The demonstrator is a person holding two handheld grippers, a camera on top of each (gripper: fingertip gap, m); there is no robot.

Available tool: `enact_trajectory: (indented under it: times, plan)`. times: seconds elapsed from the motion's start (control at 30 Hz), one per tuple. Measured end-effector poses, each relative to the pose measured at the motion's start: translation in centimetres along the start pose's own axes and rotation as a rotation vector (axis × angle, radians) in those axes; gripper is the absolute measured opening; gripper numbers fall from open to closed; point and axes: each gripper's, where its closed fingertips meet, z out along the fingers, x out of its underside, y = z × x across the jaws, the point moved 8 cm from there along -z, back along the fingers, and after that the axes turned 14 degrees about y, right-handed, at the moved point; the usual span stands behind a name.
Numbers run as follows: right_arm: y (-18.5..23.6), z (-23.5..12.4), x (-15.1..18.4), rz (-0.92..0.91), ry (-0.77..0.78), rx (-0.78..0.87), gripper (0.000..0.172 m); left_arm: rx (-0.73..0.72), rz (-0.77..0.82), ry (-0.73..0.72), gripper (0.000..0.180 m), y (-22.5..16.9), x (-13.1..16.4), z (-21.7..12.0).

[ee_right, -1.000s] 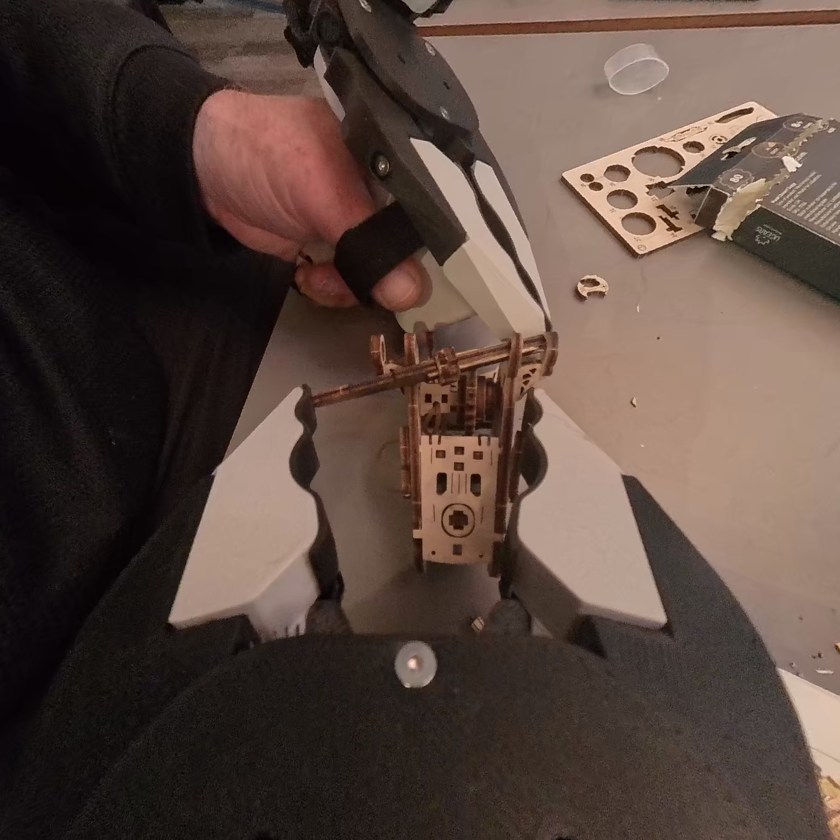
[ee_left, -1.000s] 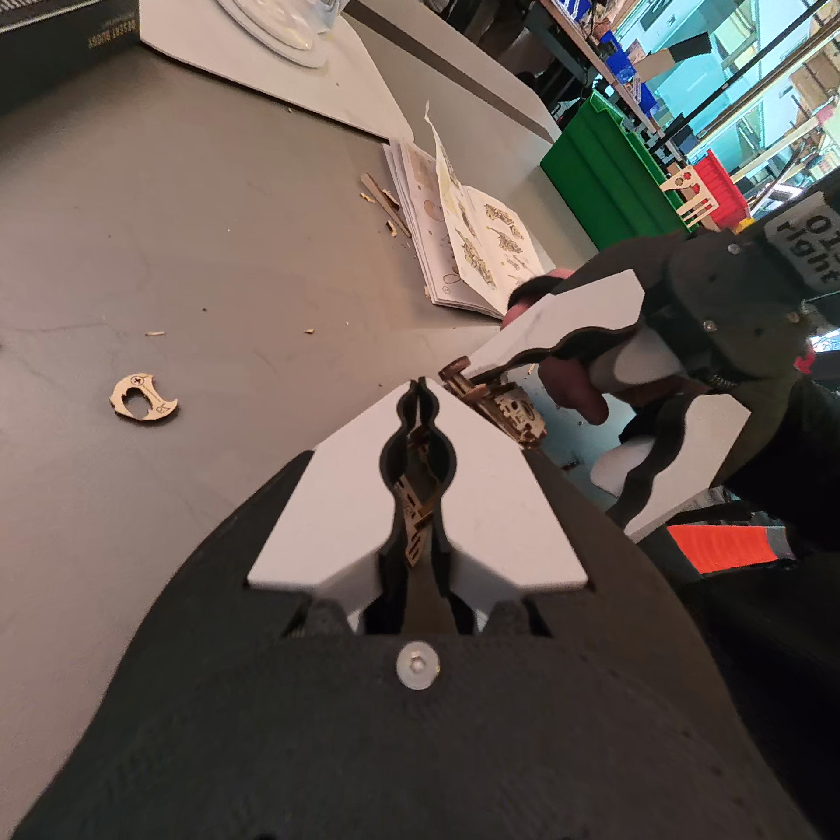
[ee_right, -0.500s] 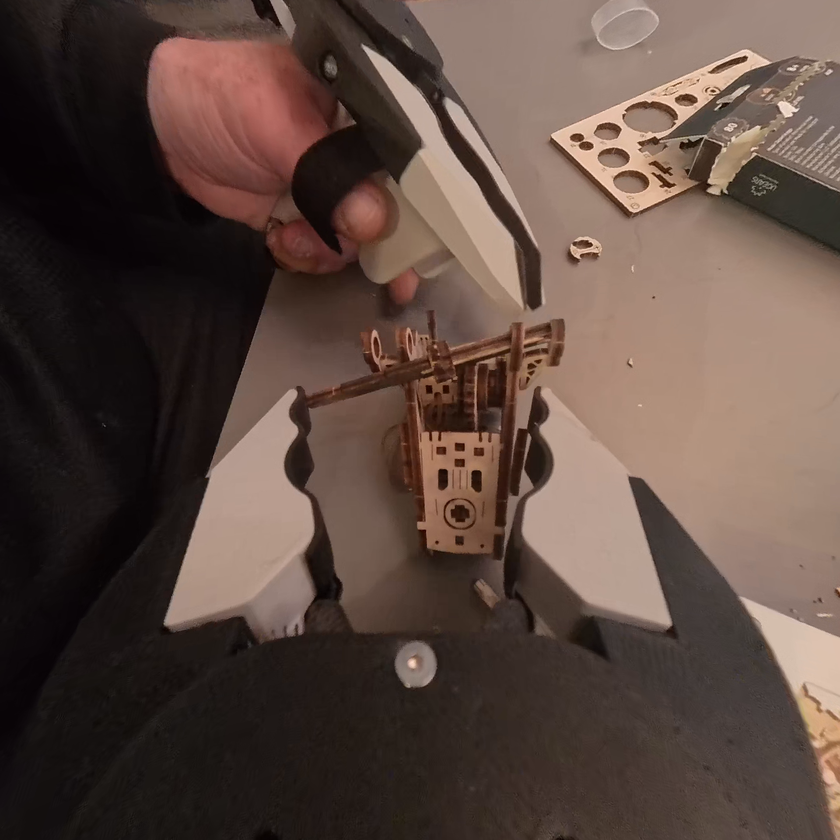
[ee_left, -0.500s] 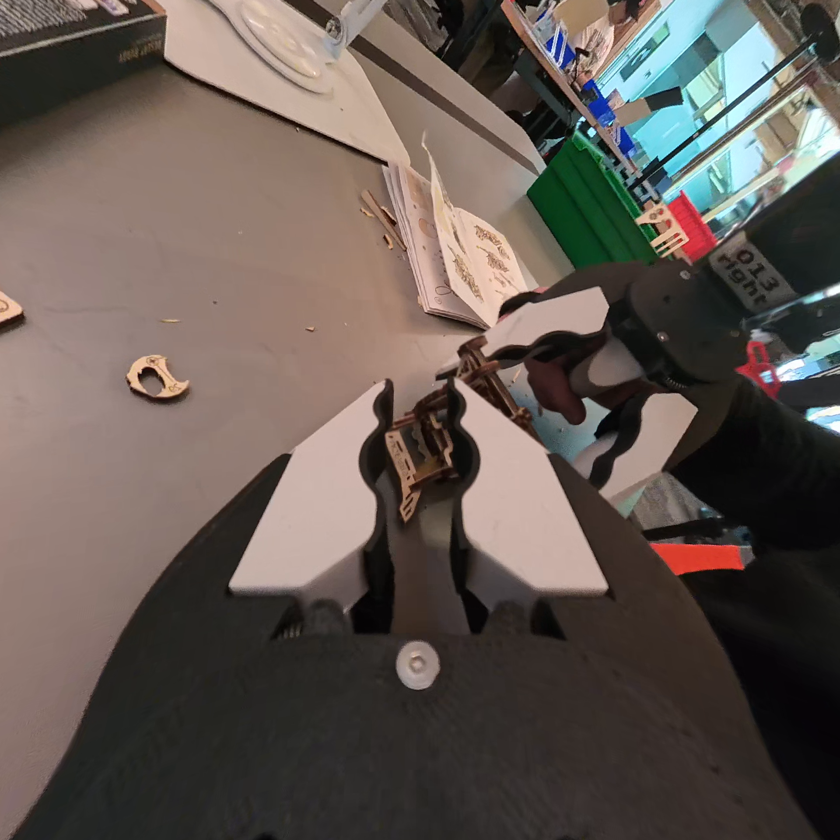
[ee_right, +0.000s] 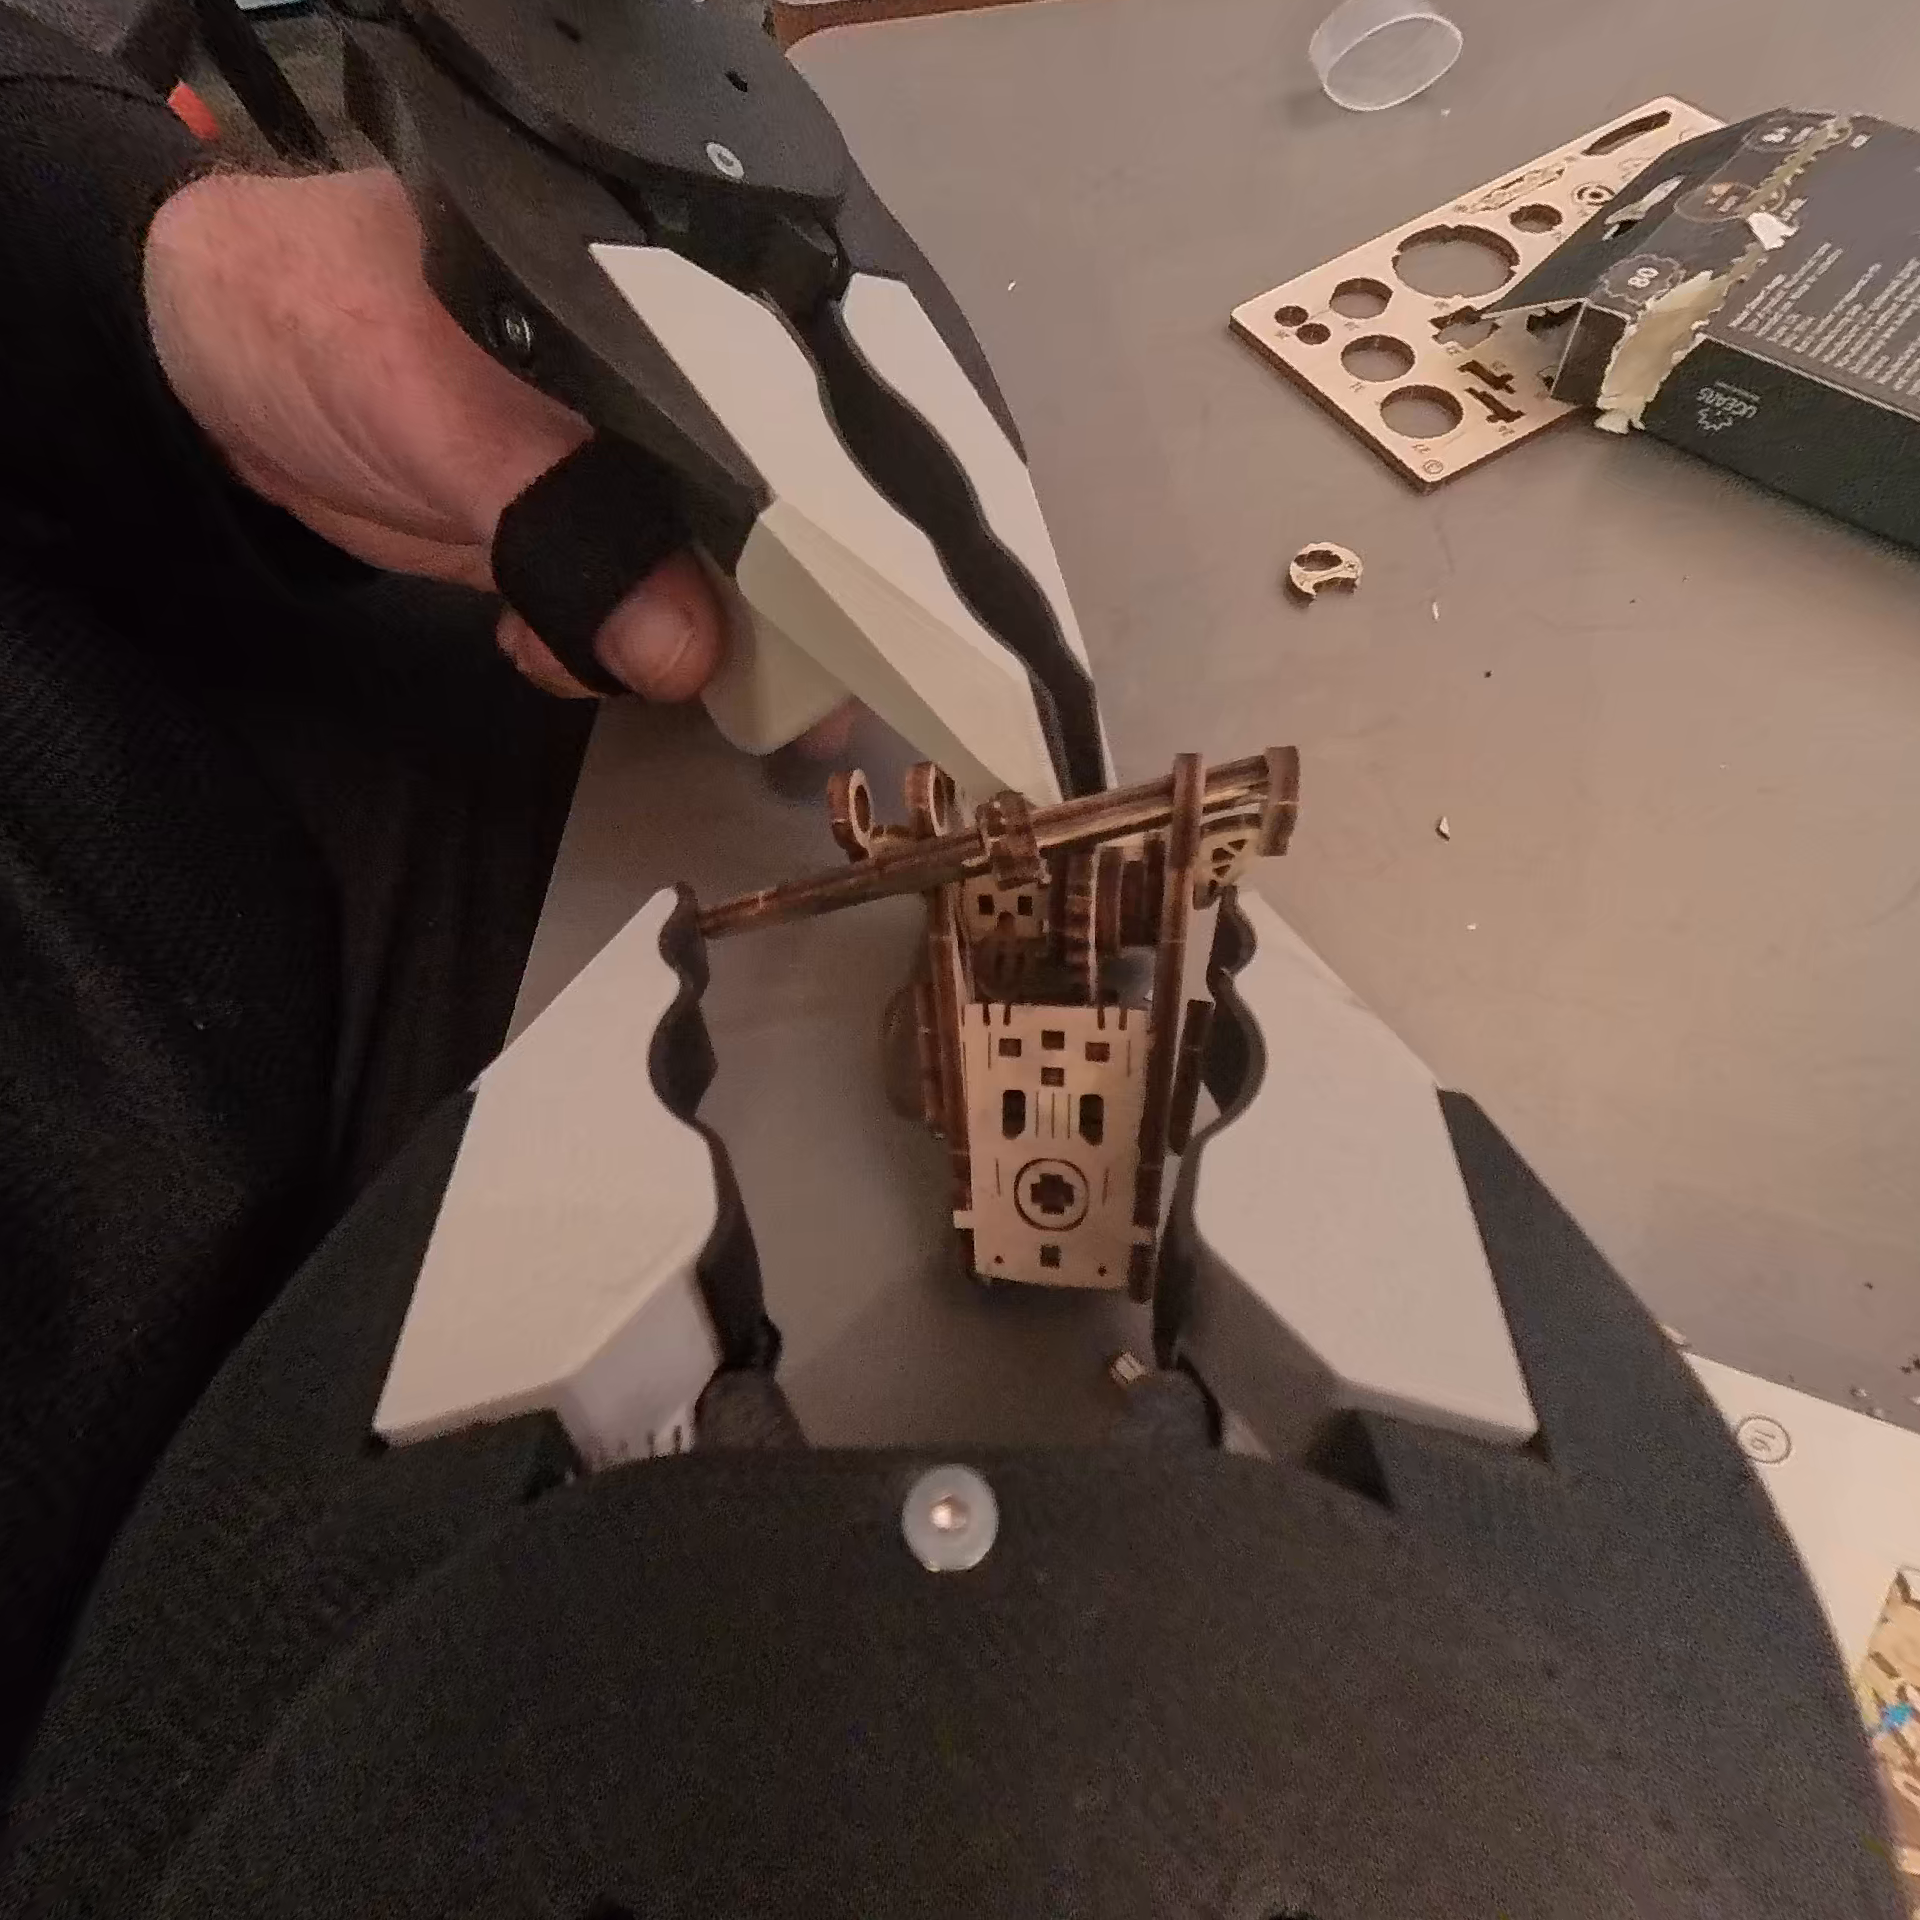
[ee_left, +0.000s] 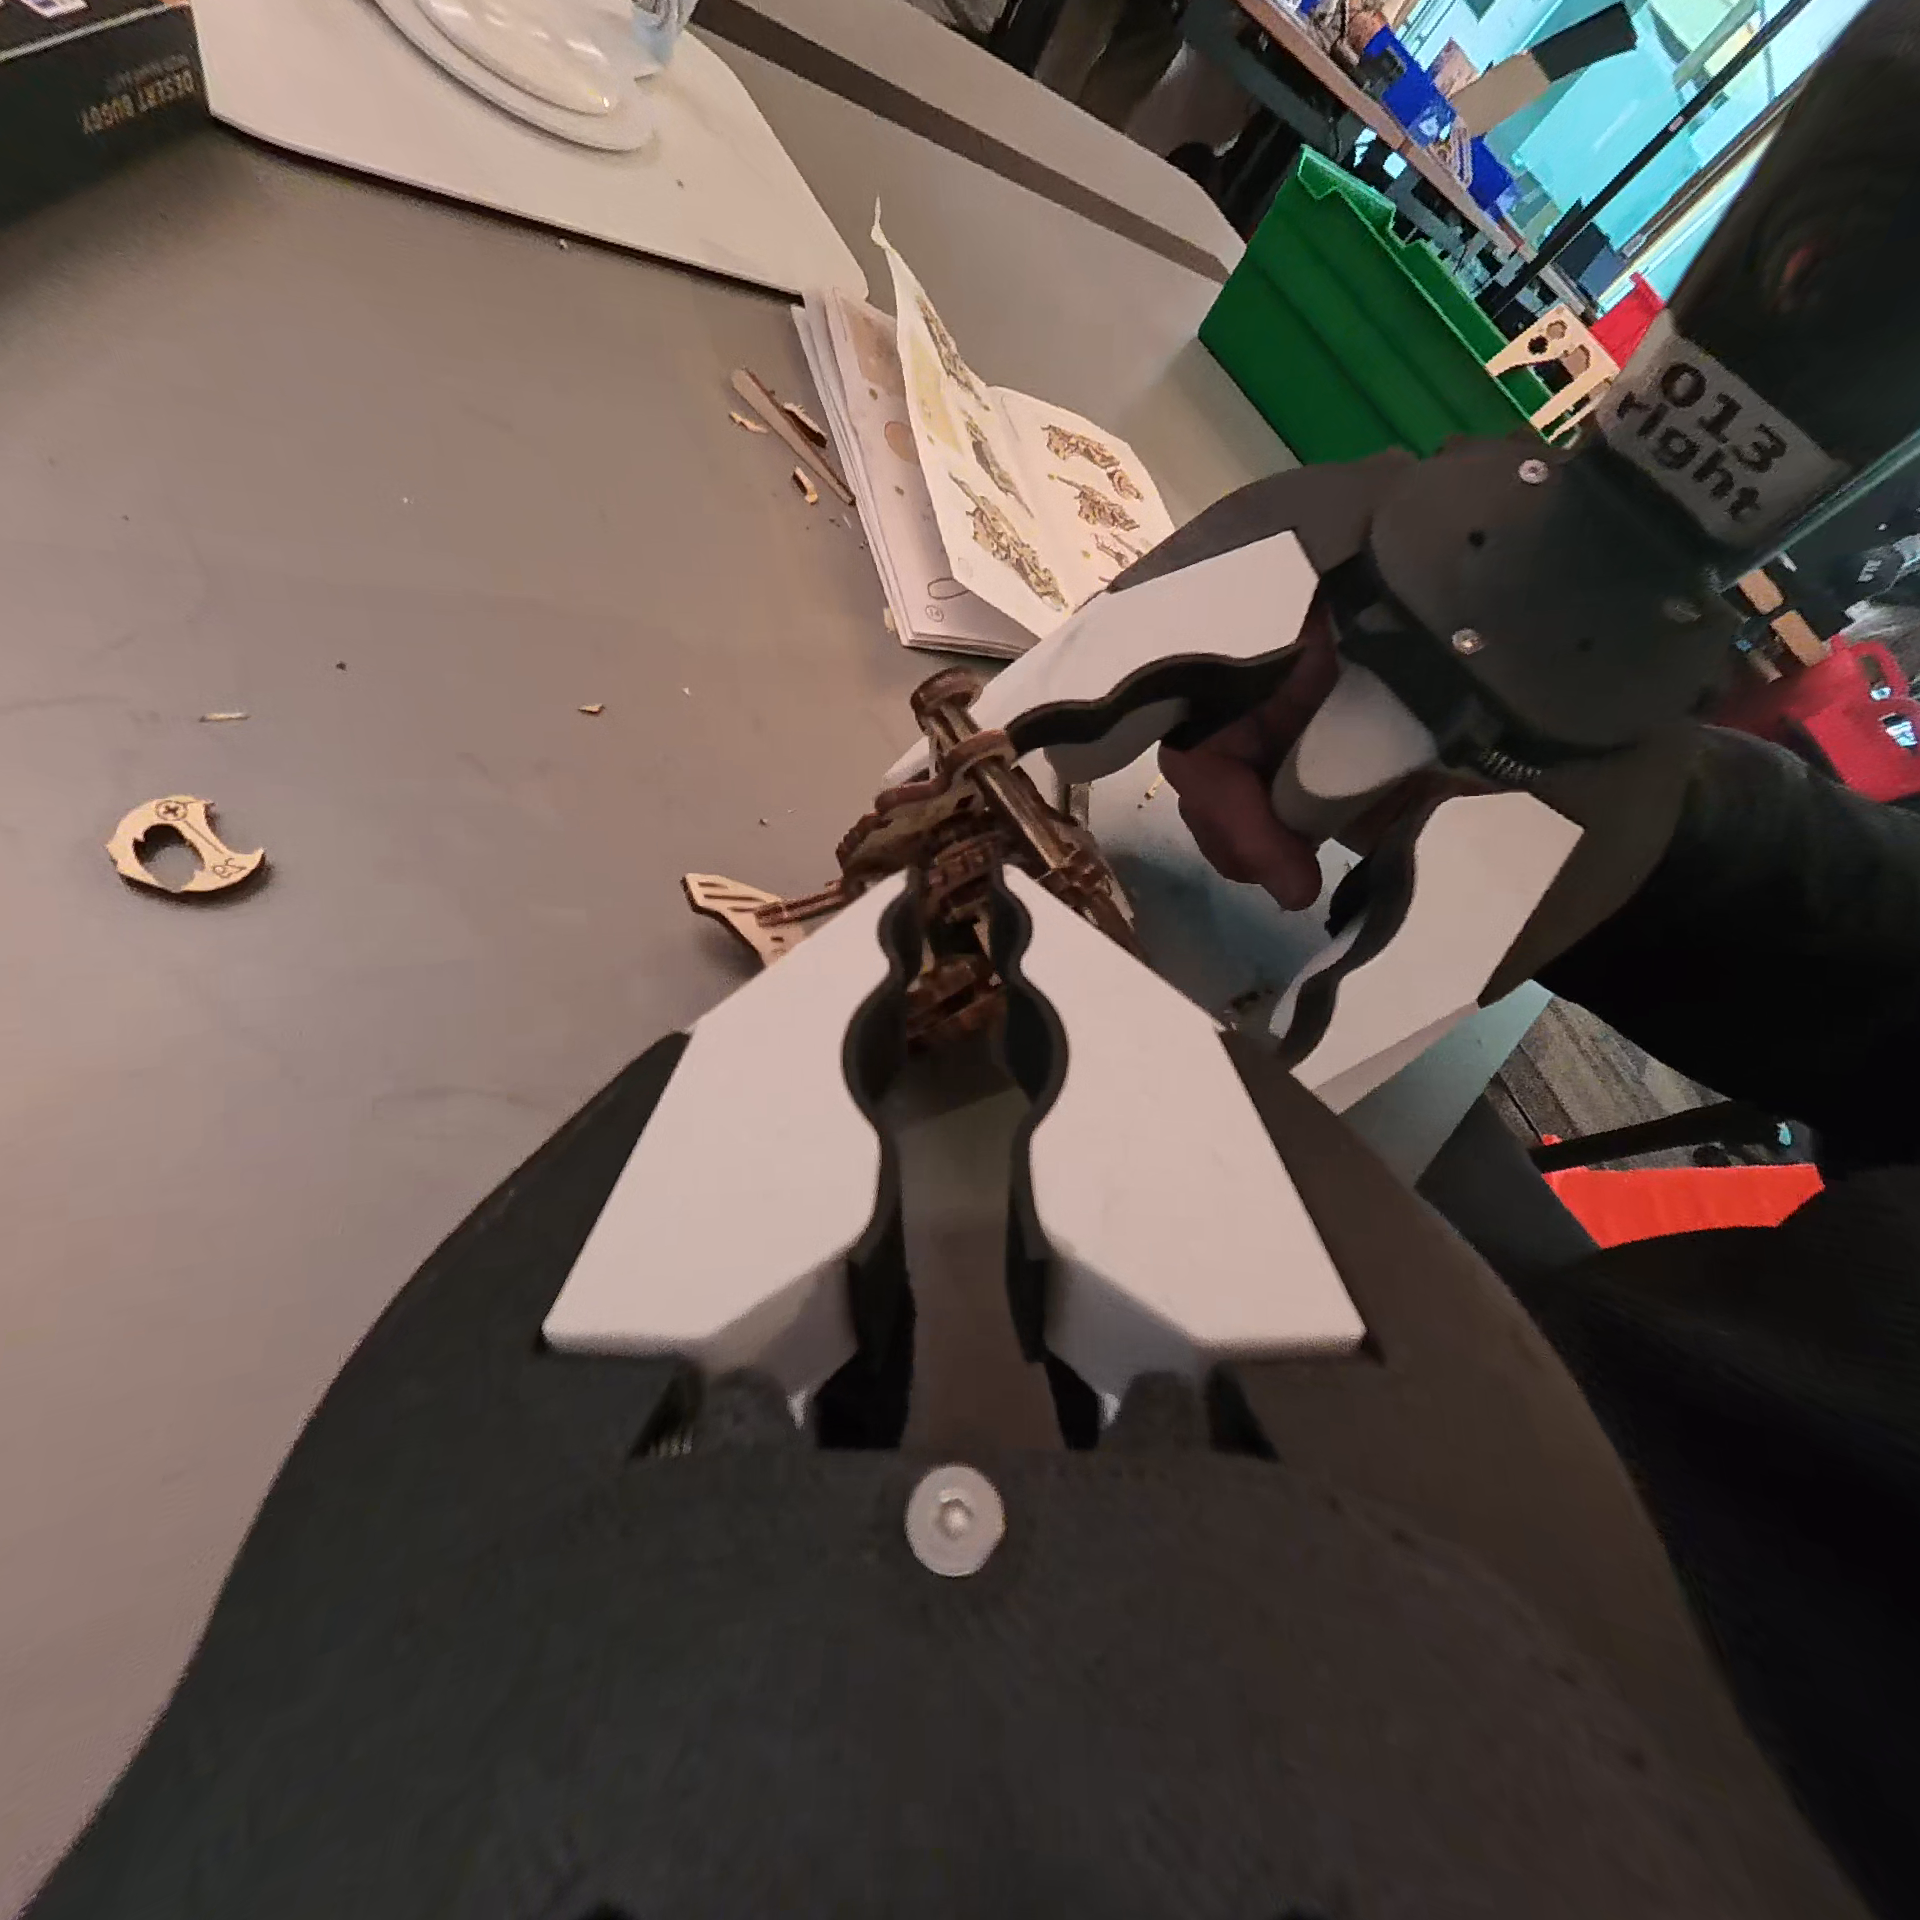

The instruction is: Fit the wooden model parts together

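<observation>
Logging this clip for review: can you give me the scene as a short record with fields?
surface: grey table
main object: wooden model, partly built, upright
right gripper: fingers wide apart on either side of the model; cannot tell whether they press on it
left gripper: fingers nearly together, tips closed on the model's upper parts
loose part: crescent piece, lying apart from the model
other items: punched sheet, dark box, open booklet, clear cup
debris: wood chips scattered on the table
</observation>
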Motion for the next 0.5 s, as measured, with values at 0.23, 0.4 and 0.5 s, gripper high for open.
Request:
enact_trajectory:
  times: [0.23,0.4,0.5]
  plan:
    - [0.38,0.84,-0.32,0.003,0.015,0.011,0.105,0.024,0.014,0.032,0.016,-0.24,0.29,0.36]
    - [0.04,0.82,-0.31,0.025,-0.008,0.026,0.105,0.011,0.037,0.047,0.006,-0.54,-0.09,0.57]
    - [0.04,0.8,-0.48,0.036,-0.022,0.025,0.106,0.025,0.035,0.058,0.002,-0.7,-0.01,0.88]
